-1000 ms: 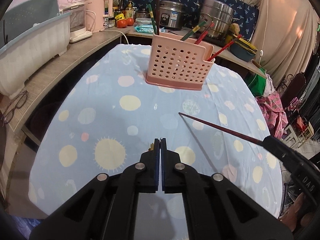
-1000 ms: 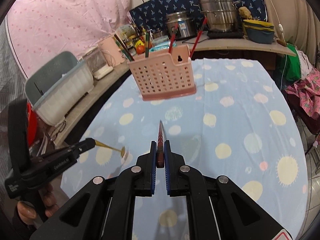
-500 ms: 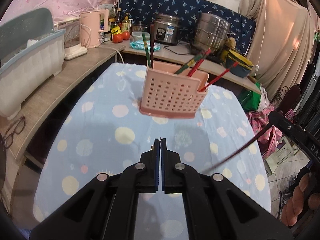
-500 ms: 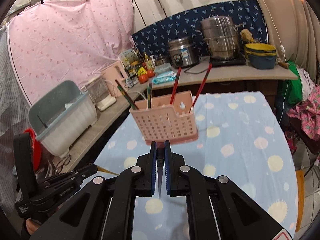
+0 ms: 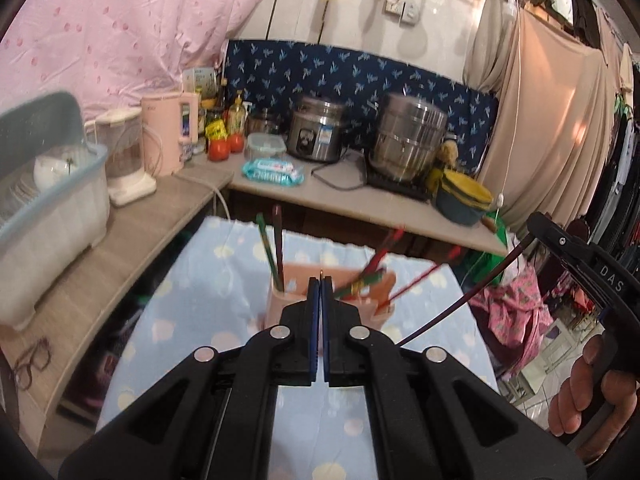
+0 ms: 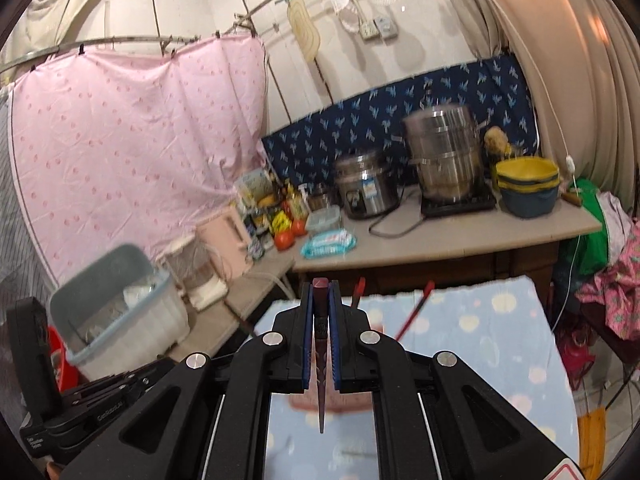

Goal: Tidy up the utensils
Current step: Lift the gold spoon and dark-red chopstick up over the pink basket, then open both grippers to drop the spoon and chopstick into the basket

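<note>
The left tongs (image 5: 320, 280) are pressed together with only a thin gold tip showing between the pads; what it belongs to cannot be told. The right tongs (image 6: 320, 286) clamp one dark maroon chopstick (image 6: 321, 360), its square end at 12 o'clock between the pads and its point toward 6 o'clock. In the left wrist view the right tongs come in from 3 o'clock, with the chopstick slanting down toward 7 o'clock and the person's right hand (image 5: 588, 396) wrapped round the grip.

Just beyond the left tongs, toward 12 o'clock, one pink utensil basket (image 5: 288, 300) stands on the table (image 5: 192, 304). In it about six sticks can be counted: a green one and a dark brown one upright on the 11 o'clock side, and red and green ones leaning toward 2 o'clock; blur makes the count unsure.

The table wears a pale blue cloth with cream and yellow dots. Past it an L-shaped counter (image 5: 360, 196) carries one pink kettle (image 5: 168, 132), one white blender (image 5: 124, 160), two steel cookers (image 5: 320, 132), two tomatoes (image 5: 226, 146), one wipes packet (image 5: 272, 171), one yellow-and-blue bowl (image 5: 464, 196) and one grey dish bin (image 5: 48, 200). A pink curtain (image 5: 120, 32) hangs at 10 o'clock, a navy patterned cloth (image 5: 360, 76) at 12 o'clock
</note>
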